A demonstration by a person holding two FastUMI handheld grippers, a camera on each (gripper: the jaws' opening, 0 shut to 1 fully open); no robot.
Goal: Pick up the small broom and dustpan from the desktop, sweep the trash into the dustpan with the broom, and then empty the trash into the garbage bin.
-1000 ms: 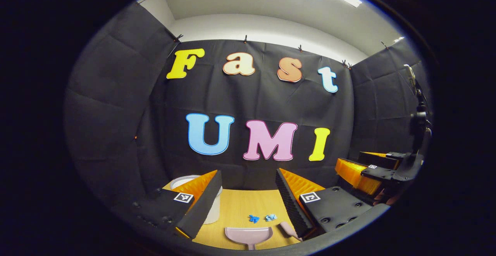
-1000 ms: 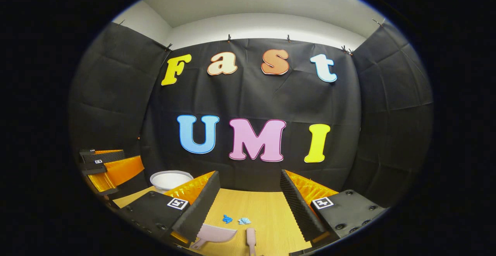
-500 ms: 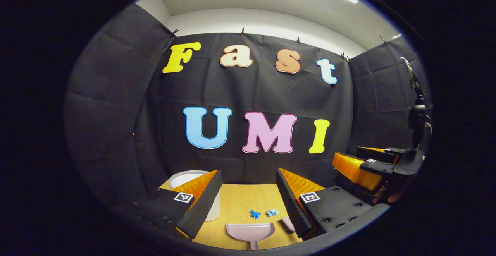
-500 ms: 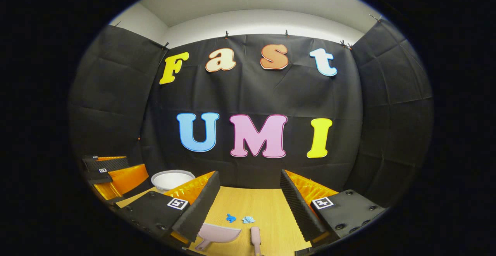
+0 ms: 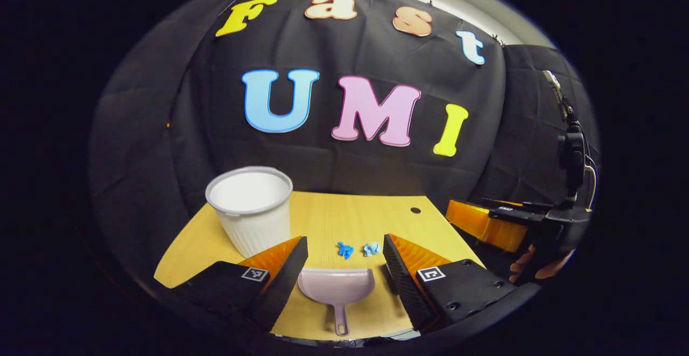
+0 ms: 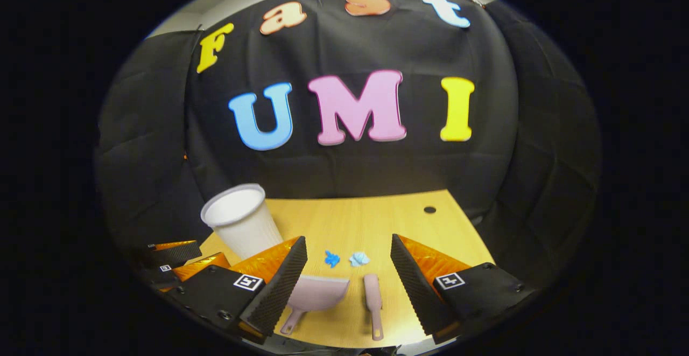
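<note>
We see a big wooden desk (image 5: 344, 216) with everything sitting on it. On its left side stands the white garbage bin (image 5: 252, 208), upright. Our left gripper (image 5: 344, 270) hangs above the desk with its two fingers spread wide, holding nothing, and the pink dustpan (image 5: 337, 290) lies flat between them. Our right gripper (image 6: 349, 275) is spread wide too, above the small pink broom (image 6: 372, 302), which lies just beside the dustpan. Two tiny blue bits of trash (image 5: 356, 249) sit just past the dustpan's mouth.
</note>
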